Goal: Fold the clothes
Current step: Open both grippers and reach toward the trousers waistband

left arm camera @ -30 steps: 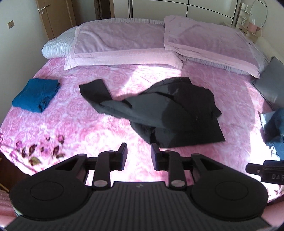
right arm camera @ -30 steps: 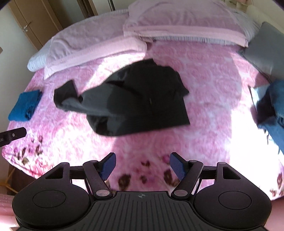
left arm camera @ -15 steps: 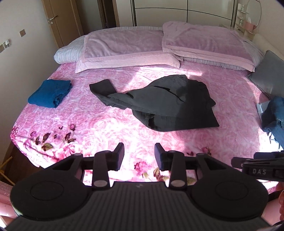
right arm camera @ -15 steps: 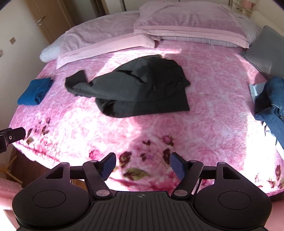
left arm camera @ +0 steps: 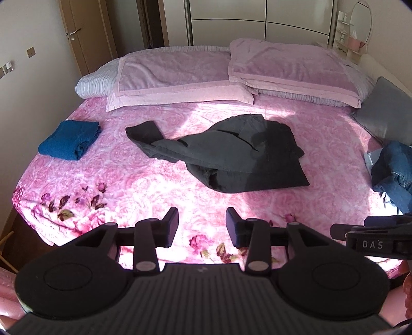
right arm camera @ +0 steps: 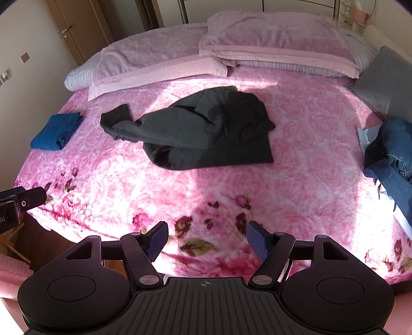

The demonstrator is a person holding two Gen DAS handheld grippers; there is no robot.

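Sunlit bedroom, with a pink rose-patterned bedspread filling both wrist views. One dark grey garment lies rumpled at mid-bed, well ahead of both claws and touched by neither; one sleeve trails off toward the left. One blue folded garment sits ahead and far to the left of the left gripper, close to the bed's edge. One heap of blue denim lies ahead and to the right of the right gripper, cut off by the frame edge; something pale under it — possibly paper or a bag — is hard to make out. Two large pink pillows stand side by side at the far end beyond the dark garment, each on a ribbed white one only partly seen, and one grey cushion is clipped at the far right.

Neither claw holds anything. The left gripper's jaws are opening, with only bedspread showing between them; the right gripper's jaws stand wide apart over the flowered border at the near edge of the bed. Each claw intrudes at the side of the other's view — only a black tip, partly cut off. One wooden door shows at the far left, a round mirror at the far right.
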